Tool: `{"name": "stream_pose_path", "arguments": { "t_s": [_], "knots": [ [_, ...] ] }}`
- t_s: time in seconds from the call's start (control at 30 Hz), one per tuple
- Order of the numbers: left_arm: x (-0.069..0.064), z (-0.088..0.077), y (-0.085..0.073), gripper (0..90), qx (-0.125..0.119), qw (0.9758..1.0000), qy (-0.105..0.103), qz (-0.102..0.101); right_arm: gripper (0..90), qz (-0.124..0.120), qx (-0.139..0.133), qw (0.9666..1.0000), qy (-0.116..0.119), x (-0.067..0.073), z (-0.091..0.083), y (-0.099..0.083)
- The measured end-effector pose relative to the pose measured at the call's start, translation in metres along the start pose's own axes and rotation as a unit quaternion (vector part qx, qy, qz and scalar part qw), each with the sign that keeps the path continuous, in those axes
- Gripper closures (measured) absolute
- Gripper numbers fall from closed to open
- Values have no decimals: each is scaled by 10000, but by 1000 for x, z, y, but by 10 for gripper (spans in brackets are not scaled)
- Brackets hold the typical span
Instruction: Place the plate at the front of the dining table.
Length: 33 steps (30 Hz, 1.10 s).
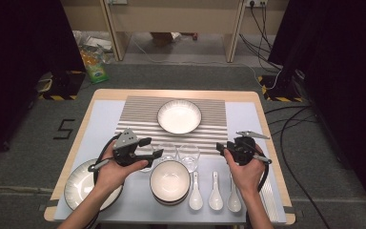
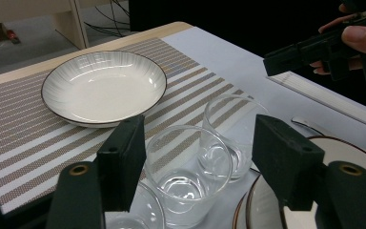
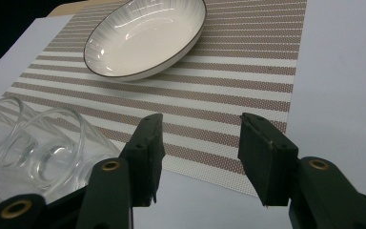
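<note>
— Black jaws rise at the bottom of the left gripper view; what sits between them?
— One clear glass [image 2: 189,172], standing upright between the jaws of the left gripper [image 2: 198,162]. The pads stand wide on either side of it and press on nothing. In the high view that gripper [image 1: 148,151] is seen reaching at the row of glasses.
— How many glasses are there?
— Three, in a row. Taking the striped placemat [image 1: 138,117] as the landmark, they stand along its near edge: the first glass [image 1: 145,153] is partly hidden behind the left gripper, the middle one is the glass between the jaws, and a third glass [image 1: 189,156] stands just beside it.
— And the right gripper?
— The right gripper [image 3: 198,143] hovers over the near right corner of the placemat, its jaws spread wide with only the mat's stripes and the pale table cover [image 3: 343,71] showing between them. In the high view it [image 1: 222,148] sits just off that same corner, apart from the third glass.
— What else lies around the placemat?
— A white deep plate [image 1: 179,116] rests on the mat's far middle. On the near side of the mat, a stack of bowls [image 1: 169,181] stands just past the glasses, three white spoons [image 1: 214,191] lie beside it, and a flat plate [image 1: 78,188] lies under the person's left forearm.
</note>
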<state>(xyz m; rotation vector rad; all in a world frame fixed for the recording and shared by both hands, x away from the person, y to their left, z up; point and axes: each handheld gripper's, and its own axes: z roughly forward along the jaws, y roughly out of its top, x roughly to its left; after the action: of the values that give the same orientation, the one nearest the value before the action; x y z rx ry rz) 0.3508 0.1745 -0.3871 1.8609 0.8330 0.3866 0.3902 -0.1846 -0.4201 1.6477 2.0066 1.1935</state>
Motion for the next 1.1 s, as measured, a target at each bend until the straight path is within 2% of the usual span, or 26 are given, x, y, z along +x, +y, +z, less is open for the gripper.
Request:
{"name": "stream_pose_path", "arguments": {
  "t_s": [0.37, 0.63, 0.8, 1.1],
  "knots": [
    [-12, -5, -6, 357, -31, 9999, -146, 71, 496, -23, -28, 10000, -27, -1, -6, -9],
    [-21, -5, -19, 374, 143, 9995, -195, 206, 496, 29, -53, 10000, -38, -4, -10, -10],
    [-25, -3, -27, 415, 237, 9991, -206, 288, 496, 61, -44, 10000, -13, -3, -9, -11],
    [-30, -1, -35, 512, 333, 9989, -135, 313, 496, 56, -22, 10000, 9, -4, -7, -12]
  ]
}}
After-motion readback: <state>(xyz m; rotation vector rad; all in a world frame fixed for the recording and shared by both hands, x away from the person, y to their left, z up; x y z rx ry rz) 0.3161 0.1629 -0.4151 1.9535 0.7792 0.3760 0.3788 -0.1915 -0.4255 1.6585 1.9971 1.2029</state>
